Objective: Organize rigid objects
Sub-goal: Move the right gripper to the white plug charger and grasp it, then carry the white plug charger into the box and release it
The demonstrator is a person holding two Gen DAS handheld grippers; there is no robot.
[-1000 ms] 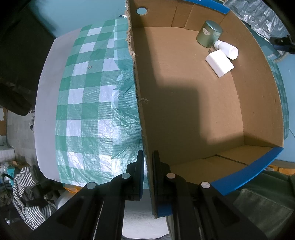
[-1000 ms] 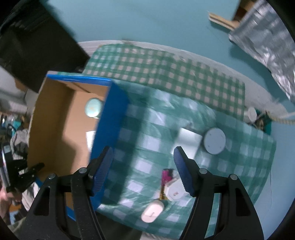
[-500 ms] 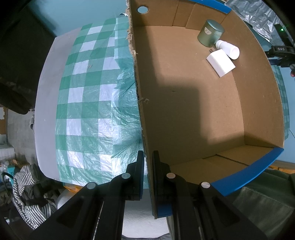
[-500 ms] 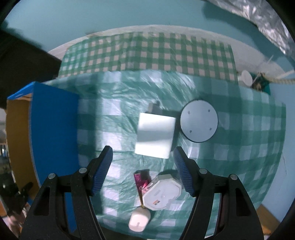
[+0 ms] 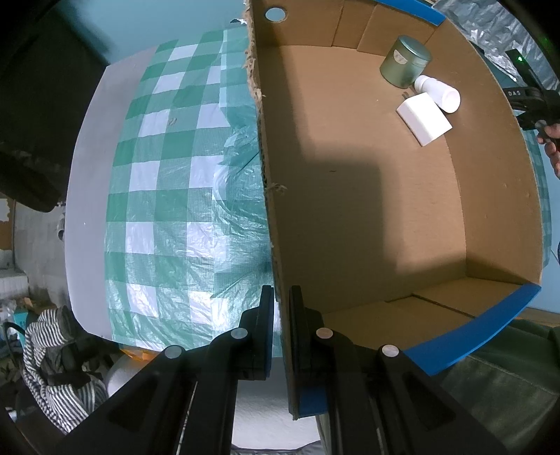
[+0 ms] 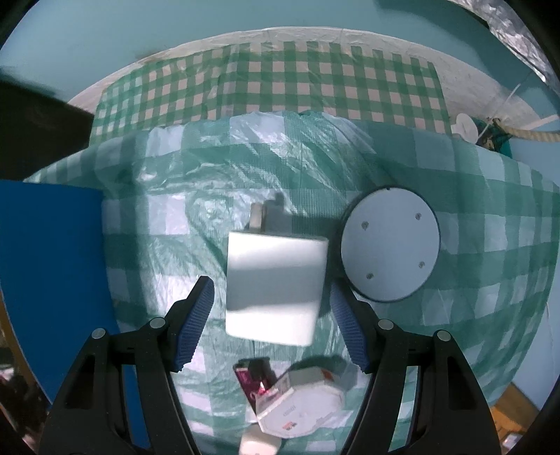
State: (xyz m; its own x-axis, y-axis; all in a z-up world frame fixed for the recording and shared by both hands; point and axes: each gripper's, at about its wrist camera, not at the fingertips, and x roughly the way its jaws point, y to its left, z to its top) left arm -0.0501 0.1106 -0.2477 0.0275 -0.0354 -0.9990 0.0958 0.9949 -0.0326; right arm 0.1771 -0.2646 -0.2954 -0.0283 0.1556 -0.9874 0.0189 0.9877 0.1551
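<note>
My left gripper [image 5: 281, 304] is shut on the near wall of a cardboard box [image 5: 269, 196] with blue outer sides. Inside the box, at the far corner, lie a green tin [image 5: 405, 62], a white bottle [image 5: 438, 92] and a white block [image 5: 424, 118]. My right gripper [image 6: 271, 308] is open above the checked tablecloth, its fingers on either side of a white square charger [image 6: 274, 283] with prongs at its far end. A round white disc [image 6: 390, 243] lies to the charger's right. A magenta item [image 6: 253, 378], a white octagonal pack [image 6: 301, 409] and a small white piece [image 6: 259, 444] lie below it.
The box's blue side [image 6: 49, 280] stands to the left of the right gripper. A rope and small white item [image 6: 467, 127] sit at the table's far right edge. Striped cloth [image 5: 52, 350] lies beyond the table's left edge. Silver foil [image 5: 490, 21] lies behind the box.
My right gripper swung right, away from the box, and came down over the white charger, which now sits between its open fingers. My left gripper has kept its grip on the box wall.
</note>
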